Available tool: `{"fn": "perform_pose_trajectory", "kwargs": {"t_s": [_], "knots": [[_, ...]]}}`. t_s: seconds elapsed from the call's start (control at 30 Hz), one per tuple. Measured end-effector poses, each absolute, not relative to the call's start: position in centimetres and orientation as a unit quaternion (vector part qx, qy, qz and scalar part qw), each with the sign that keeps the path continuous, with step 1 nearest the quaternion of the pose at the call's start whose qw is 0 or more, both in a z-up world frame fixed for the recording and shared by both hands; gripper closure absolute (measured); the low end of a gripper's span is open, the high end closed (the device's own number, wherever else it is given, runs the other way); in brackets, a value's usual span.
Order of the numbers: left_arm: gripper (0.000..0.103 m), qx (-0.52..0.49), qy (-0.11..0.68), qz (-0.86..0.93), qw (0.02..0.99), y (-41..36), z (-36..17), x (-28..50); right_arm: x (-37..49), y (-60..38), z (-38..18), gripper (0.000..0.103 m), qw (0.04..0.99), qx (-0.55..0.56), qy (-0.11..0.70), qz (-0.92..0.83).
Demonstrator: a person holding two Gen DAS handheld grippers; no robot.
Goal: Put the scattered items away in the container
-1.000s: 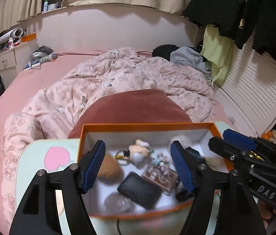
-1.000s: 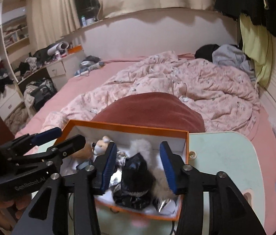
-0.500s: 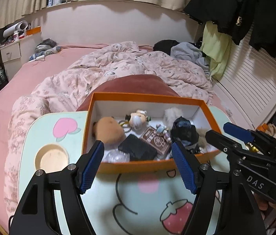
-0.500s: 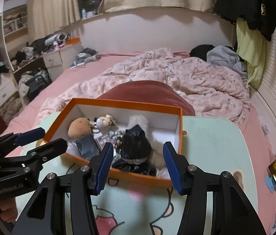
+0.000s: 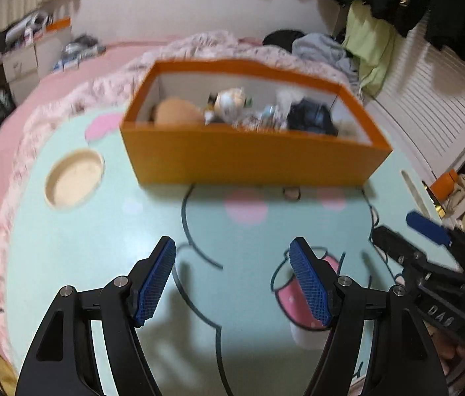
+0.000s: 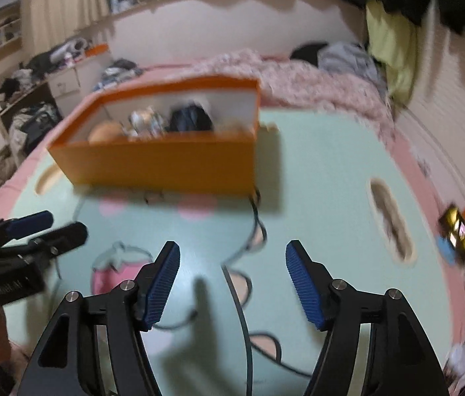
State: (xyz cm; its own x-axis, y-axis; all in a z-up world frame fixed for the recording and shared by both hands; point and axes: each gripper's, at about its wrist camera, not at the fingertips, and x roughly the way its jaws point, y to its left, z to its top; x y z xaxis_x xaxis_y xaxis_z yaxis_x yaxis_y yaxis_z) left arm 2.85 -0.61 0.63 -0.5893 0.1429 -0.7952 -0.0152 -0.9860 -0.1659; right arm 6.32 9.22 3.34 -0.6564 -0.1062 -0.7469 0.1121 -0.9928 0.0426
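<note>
An orange box (image 5: 252, 161) stands at the far side of the pale green lap table (image 5: 107, 231); it also shows in the right wrist view (image 6: 166, 161). Inside lie a brown plush (image 5: 176, 115), a small pale toy (image 5: 231, 100), a black pouch (image 5: 311, 117) and other small items. My left gripper (image 5: 232, 277) is open and empty, low over the table, well short of the box. My right gripper (image 6: 232, 280) is open and empty, also short of the box. Each gripper shows at the edge of the other's view.
The table has a round cup recess (image 5: 74, 178) at left and a slot (image 6: 389, 217) at right. Behind it is a bed with a pink quilt (image 5: 199, 46). Clothes hang at right (image 5: 371, 39). Shelves and clutter stand at left (image 6: 17, 76).
Both grippers have pulled back from over the box toward the near side of the table and dropped lower. The box now sits farther ahead. Both stay open and empty.
</note>
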Motion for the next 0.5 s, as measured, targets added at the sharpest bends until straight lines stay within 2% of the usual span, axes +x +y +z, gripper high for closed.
{"fn": "perform_pose_trajectory", "kwargs": {"t_s": [0.07,0.1,0.17,0.23,0.27,0.5], "knots": [[0.031,-0.467,-0.078,0.880,0.031,-0.9,-0.3,2.6,6.2,9.7,2.4,0.034,0.048,0.426,-0.005,-0.903],[0.025,-0.467,-0.076,0.880,0.027,-0.8,-0.4,2.6,6.2,9.8,2.2,0.031,0.040,0.427,-0.001,-0.904],[0.015,-0.469,-0.064,0.880,0.027,-0.3,-0.5,2.7,6.0,10.0,1.8,0.011,0.025,0.432,0.007,-0.901],[0.003,-0.474,-0.042,0.879,0.035,0.7,-0.9,2.8,5.8,9.9,1.4,0.000,0.021,0.439,0.016,-0.898],[0.000,-0.476,-0.027,0.878,0.038,1.2,-1.1,2.9,5.8,9.8,1.2,0.000,0.020,0.437,0.021,-0.899],[0.000,-0.482,0.008,0.876,0.028,2.7,-0.9,3.0,5.6,10.6,1.2,0.000,0.012,0.433,0.011,-0.901]]}}
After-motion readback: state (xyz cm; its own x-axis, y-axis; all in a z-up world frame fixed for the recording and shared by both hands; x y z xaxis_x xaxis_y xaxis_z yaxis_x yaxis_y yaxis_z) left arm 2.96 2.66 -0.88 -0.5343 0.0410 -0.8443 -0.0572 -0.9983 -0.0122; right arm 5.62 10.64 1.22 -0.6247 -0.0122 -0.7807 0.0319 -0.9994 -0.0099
